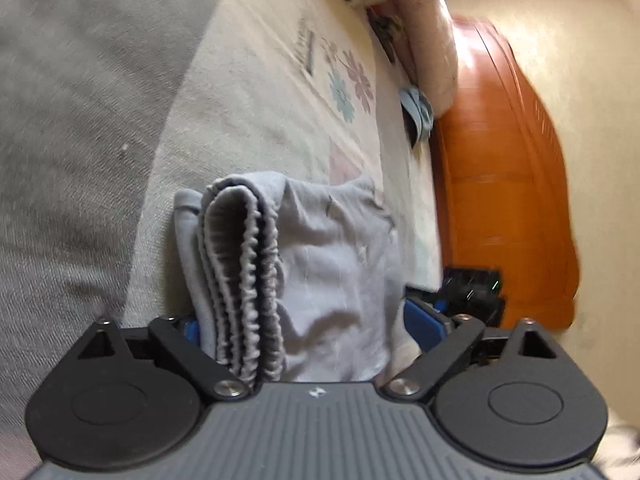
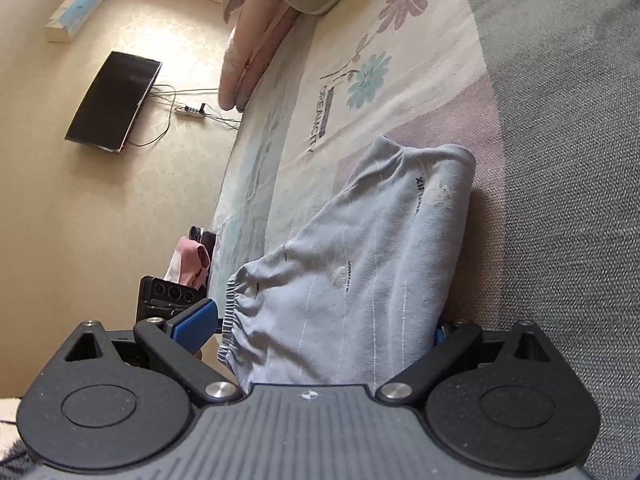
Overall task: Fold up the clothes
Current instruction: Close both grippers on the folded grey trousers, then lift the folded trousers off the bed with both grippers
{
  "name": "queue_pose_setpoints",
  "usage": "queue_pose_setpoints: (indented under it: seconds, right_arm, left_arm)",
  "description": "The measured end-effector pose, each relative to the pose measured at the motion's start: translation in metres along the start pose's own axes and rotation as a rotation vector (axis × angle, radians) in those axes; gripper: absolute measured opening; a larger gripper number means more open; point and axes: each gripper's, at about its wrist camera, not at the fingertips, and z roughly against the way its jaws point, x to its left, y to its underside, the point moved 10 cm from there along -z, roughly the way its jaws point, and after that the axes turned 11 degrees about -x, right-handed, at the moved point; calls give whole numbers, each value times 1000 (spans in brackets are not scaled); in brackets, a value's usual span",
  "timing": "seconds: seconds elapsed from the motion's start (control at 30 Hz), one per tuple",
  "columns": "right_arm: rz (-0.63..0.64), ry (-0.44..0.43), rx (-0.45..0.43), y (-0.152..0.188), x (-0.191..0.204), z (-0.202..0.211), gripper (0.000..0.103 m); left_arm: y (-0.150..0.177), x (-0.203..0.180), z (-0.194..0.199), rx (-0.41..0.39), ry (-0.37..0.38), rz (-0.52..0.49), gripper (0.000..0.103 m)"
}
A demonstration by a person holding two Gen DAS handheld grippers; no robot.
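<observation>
Folded grey shorts [image 1: 320, 272] bottom centre on the floral bed sheet [image 1: 256, 92], elastic edge doubled. Left gripper [image 1: 312, 324] and right gripper [image 2: 320, 320] fingers spread wide around them. Bare sheet above; grey sofa back [image 2: 568, 160] beside the right edge.

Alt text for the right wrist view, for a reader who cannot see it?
A folded light-grey garment lies between the right gripper's open blue-padded fingers, over a floral bedsheet. Left of the bed, a dark screen hangs on a cream wall.

"DREAMCITY" on floral bedsheet [image 2: 360, 128]
</observation>
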Motion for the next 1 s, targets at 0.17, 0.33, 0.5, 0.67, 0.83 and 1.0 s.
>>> queue_pose_setpoints:
  seconds: [0.17,0.33,0.5,0.67,0.83,1.0]
  right_arm:
    - [28,8,12,3,-2,2,89]
    - [89,48,-12,8,-9,7,69]
    - [108,190,-50,10,-21,10,11]
    - [110,265,-93,13,-22,12,12]
    - [124,276,-115,15,-14,13,14]
    - [120,261,-137,16,-6,15,14]
  left_arm:
    - [-2,15,8,-14,-29,15,53]
    - [-2,34,12,-28,-44,75,25]
    - [-1,32,10,-27,-38,55,25]
    - [-3,31,8,-21,-39,89,26]
    - [-5,20,7,-27,-64,58,22]
    - [-6,8,8,-47,-107,4,21]
